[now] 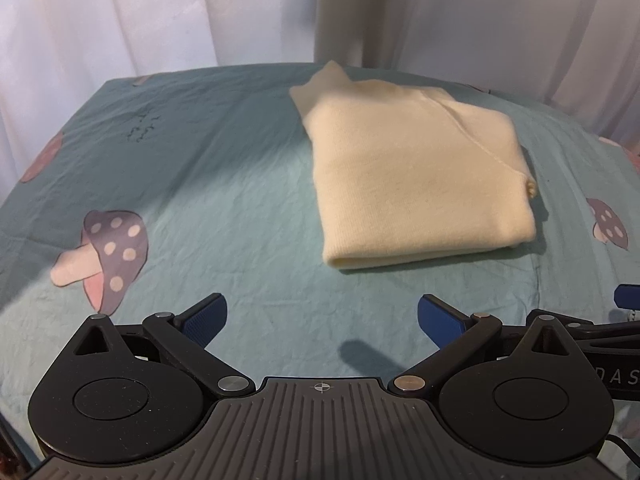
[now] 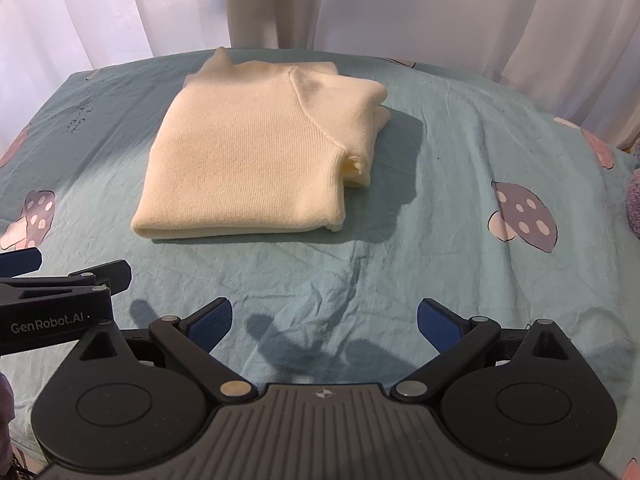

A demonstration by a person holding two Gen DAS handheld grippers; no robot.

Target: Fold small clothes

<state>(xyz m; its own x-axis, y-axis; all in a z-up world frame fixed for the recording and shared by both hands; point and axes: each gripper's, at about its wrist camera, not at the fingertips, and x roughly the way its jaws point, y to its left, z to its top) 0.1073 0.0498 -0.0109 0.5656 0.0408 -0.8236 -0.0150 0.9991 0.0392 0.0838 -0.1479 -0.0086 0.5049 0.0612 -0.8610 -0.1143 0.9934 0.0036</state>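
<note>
A cream knit sweater (image 1: 412,176) lies folded into a thick rectangle on the teal mushroom-print sheet (image 1: 224,184). It also shows in the right wrist view (image 2: 256,160), with a folded sleeve end sticking out at its right side. My left gripper (image 1: 322,316) is open and empty, pulled back in front of the sweater, a little to its left. My right gripper (image 2: 325,318) is open and empty, in front of the sweater and a little to its right. Each gripper shows at the edge of the other's view.
White curtains (image 2: 480,12) hang behind the far edge of the bed. Mushroom prints (image 1: 104,256) dot the sheet. A fuzzy purple-grey object (image 2: 634,208) sits at the right edge. The sheet (image 2: 440,168) is wrinkled.
</note>
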